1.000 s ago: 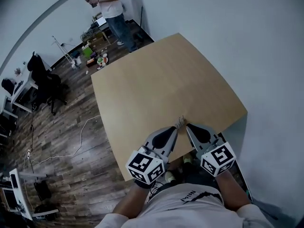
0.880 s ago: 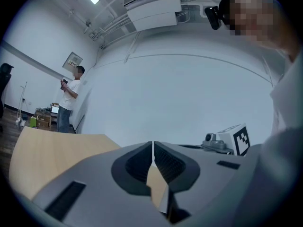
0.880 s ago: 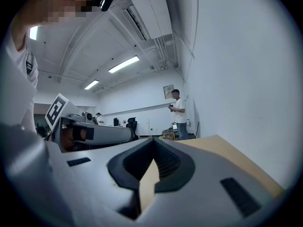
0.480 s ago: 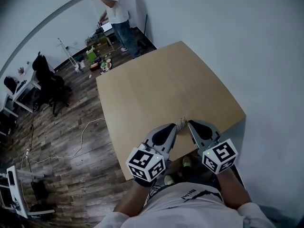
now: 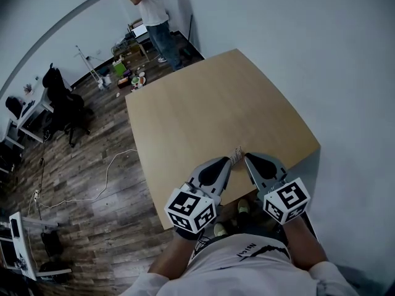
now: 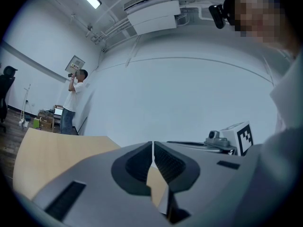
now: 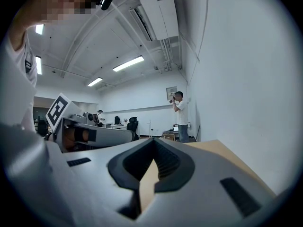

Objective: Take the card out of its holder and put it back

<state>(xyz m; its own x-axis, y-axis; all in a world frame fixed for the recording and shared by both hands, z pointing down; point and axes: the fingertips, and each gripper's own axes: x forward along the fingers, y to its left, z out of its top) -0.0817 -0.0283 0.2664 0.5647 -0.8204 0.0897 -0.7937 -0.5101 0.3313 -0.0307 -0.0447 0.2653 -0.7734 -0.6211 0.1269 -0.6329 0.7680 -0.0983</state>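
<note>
- On the left gripper [image 6: 153,146]: closed tight, ribbed pads pressed together with only a hairline pale slit between. Nothing seen poking past the tips in its own view.
- On the right gripper [image 7: 152,144]: closed as well, tips meeting in a point. Nothing showing between them in its own view.
- From the head view: both held low over the near edge of the table [image 5: 210,97], angled toward each other so that the tips almost meet.
- Right at those tips, by the table's near edge: a small pale thing [image 5: 236,155] — too small to tell card from holder, or whether either claw pinches it.
- Behind the jaws: the left marker cube [image 5: 191,210] and the right marker cube [image 5: 286,201], each just ahead of a forearm. Below them, a white shirt [image 5: 241,261].
- In the left gripper view: the right tool's cube and small camera in profile against a white wall [image 6: 189,93].
- Past the far corner of the table: a standing person [image 5: 154,8] in a white top and jeans, arms raised, beside low clutter on the floor.
- To the left of the table: dark wood floor [image 5: 92,165], a white cable [image 5: 106,180] trailing over it, and a black office chair [image 5: 62,106] by a desk.
</note>
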